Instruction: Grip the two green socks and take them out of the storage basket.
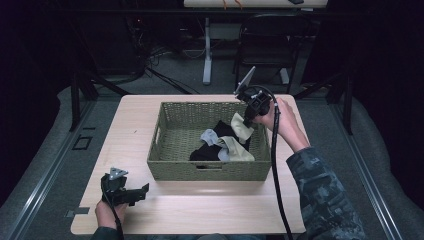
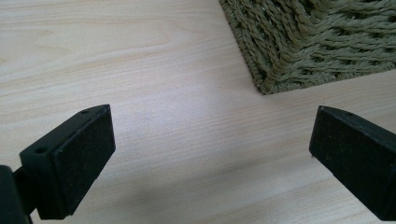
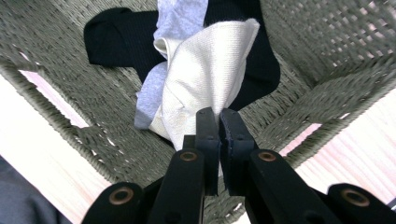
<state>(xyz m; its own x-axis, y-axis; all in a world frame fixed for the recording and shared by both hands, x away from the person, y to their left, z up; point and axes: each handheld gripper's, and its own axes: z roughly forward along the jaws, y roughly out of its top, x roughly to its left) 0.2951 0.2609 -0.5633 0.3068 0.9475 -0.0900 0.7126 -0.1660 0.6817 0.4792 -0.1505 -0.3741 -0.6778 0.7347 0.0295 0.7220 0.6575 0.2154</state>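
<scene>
Black jaws of the right gripper [image 3: 218, 122] pinch the cream sock [image 3: 205, 74] at 1 edge, a soft, light, limp thing best held by its bunched fabric; the left gripper [image 2: 212, 154] gapes.

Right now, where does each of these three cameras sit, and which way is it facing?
High view: above the person's side, looking forward and down on the table and wicker basket; both hands and a sleeve show.
Left gripper view: rides the left tool, looking low across the table at a basket corner; its open jaws show.
Right gripper view: rides the right tool, looking down into the basket; jaws shut on a cream cloth.
Shared: the high view and right gripper view both show the cream cloth and the dark cloth.
</scene>
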